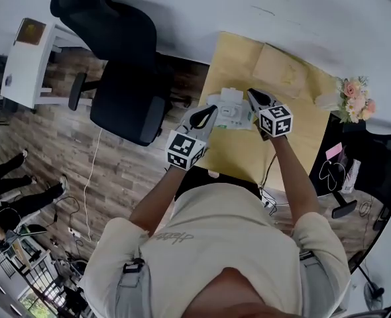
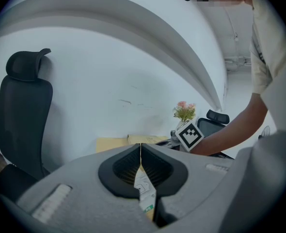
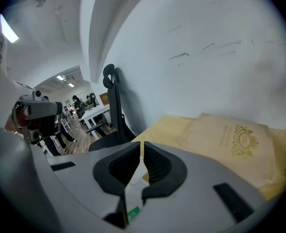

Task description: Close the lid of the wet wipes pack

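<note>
Both arms reach forward from the body, bare below the short sleeves. The left forearm (image 1: 157, 201) angles up towards the right, and the right forearm (image 1: 295, 177) runs almost straight ahead, slightly leftward. The left gripper (image 1: 211, 109) (image 2: 140, 147) points far and right, its jaws pressed together at the tips. The right gripper (image 1: 251, 93) (image 3: 142, 147) sits just right of it, pointing far and left, with only a thin slit between its jaws. The two tips lie near each other.

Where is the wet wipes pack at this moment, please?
In the head view, the white and green plastic wet wipes pack is over the left part of the yellow table, pinched between the left claw and the right claw.
</note>
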